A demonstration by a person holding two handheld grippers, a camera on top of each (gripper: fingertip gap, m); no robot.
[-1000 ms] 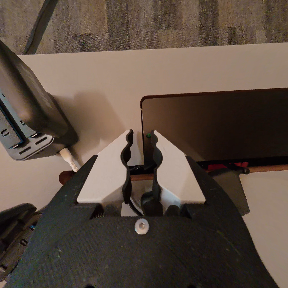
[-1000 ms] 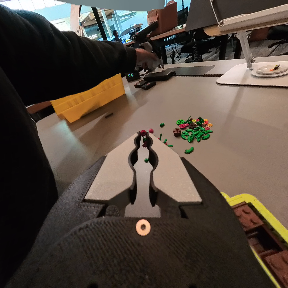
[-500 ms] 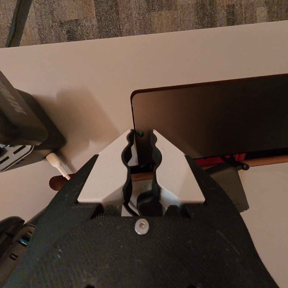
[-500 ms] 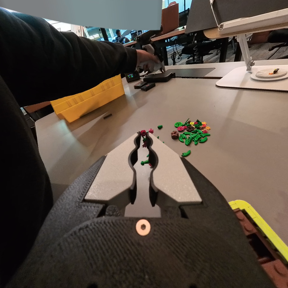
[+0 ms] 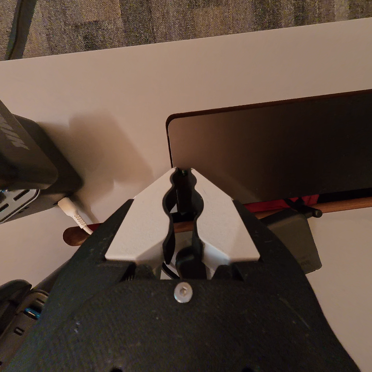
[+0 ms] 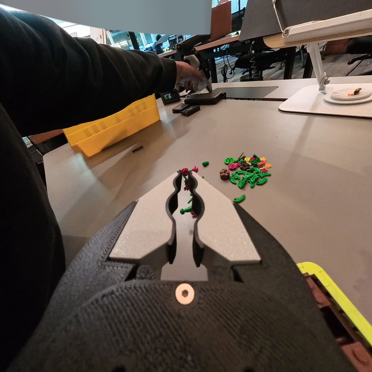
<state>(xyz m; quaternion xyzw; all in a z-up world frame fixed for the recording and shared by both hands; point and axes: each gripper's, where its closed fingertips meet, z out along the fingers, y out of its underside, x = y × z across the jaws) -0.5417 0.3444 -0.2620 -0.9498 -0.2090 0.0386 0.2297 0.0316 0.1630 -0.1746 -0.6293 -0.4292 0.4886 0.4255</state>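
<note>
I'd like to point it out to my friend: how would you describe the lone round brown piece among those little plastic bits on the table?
Start at the yellow bin on the grey table, then look right to the scatter of small green and pink pieces. At that scatter's left edge sits the round brown piece, studded on top. It is darker and chunkier than the flat green leaf shapes beside it.

No writing is given here. White lettering sits on top of the black charger box [image 5: 22, 153] well left of the left gripper's fingers [image 5: 153, 203]. Far beyond the right gripper's fingers [image 6: 217, 221], a small black device [image 6: 170, 98] shows a lit display, and two flat black packs [image 6: 186, 108] carry red markings, too small to make out.
</note>
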